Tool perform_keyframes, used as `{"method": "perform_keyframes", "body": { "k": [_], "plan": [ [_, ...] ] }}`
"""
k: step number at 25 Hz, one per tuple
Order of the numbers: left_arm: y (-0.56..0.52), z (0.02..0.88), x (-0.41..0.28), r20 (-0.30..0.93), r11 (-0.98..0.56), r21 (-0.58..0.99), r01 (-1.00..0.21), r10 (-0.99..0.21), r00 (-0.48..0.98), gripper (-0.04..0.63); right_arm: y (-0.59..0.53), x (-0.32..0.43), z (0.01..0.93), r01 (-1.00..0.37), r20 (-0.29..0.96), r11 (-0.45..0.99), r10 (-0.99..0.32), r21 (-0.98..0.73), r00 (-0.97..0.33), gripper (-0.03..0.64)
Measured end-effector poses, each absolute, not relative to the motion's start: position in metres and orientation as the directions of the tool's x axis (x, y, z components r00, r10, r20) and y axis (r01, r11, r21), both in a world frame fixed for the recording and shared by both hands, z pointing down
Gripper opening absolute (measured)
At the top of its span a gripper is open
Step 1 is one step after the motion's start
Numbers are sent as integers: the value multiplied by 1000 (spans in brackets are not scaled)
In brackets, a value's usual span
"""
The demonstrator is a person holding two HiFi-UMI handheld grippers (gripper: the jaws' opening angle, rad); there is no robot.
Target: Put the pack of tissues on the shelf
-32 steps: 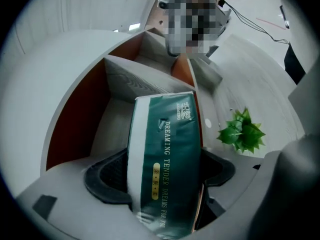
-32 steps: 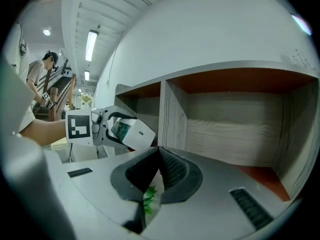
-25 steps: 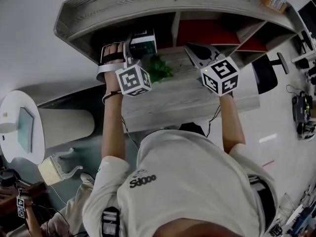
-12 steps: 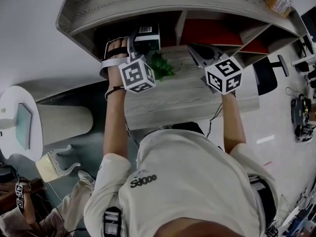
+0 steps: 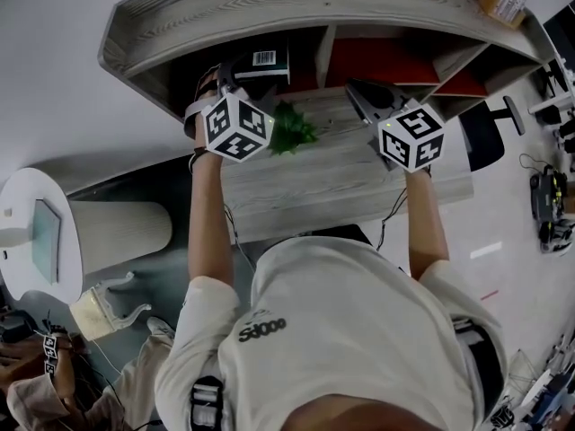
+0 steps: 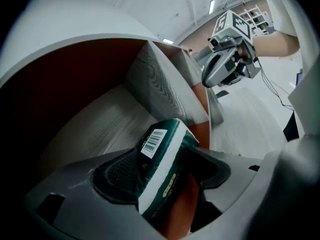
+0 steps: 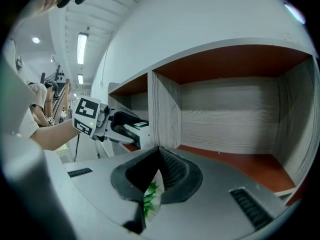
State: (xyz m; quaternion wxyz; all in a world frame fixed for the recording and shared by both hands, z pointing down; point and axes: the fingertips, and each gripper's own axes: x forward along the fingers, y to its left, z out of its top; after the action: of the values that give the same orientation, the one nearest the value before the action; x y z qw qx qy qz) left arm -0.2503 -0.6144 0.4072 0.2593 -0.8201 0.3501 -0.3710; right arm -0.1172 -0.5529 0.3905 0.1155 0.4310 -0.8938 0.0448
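Observation:
The pack of tissues [image 5: 267, 60] is dark green with a white band and a barcode. My left gripper [image 5: 254, 68] is shut on it at the mouth of the shelf's [image 5: 269, 7] left compartment. In the left gripper view the pack [image 6: 156, 143] stands tilted between the jaws of that gripper [image 6: 167, 155], above the compartment's floor. Those jaws have just been closing with the pack between them. My right gripper [image 5: 361, 94] is shut and holds nothing, in front of the middle compartment [image 7: 225, 119]. Its tips [image 7: 157, 151] meet.
A green plant [image 5: 289, 128] lies on the wooden table [image 5: 341, 182] between my two hands. A round white table [image 5: 36, 232] stands at the left. A seated person [image 5: 36, 380] is at the lower left, and a dark office chair [image 5: 481, 133] stands at the right.
My left gripper has rolled and shifted up and left, carrying the pack deeper under the shelf's top board. The right gripper has stayed where it was.

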Motion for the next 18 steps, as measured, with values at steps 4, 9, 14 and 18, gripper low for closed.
{"method": "perform_keyframes", "body": {
  "k": [4, 9, 14, 18],
  "plan": [
    [-630, 406, -246, 417, -601, -688, -407, -786, 457, 322, -558, -113, 390, -795, 242, 606, -774, 13, -585, 2],
    [-640, 406, -243, 412, -566, -690, -451, -820, 399, 319, -560, -102, 388, -819, 239, 574, -796, 7, -556, 2],
    [-637, 410, -238, 405, -556, -694, -458, -827, 390, 324, -551, -79, 387, -844, 225, 536, -823, 5, -521, 2],
    [-634, 405, -235, 369, -536, -704, -466, -837, 404, 328, -538, -64, 378, -857, 210, 514, -843, 45, -495, 2]
  ]
}}
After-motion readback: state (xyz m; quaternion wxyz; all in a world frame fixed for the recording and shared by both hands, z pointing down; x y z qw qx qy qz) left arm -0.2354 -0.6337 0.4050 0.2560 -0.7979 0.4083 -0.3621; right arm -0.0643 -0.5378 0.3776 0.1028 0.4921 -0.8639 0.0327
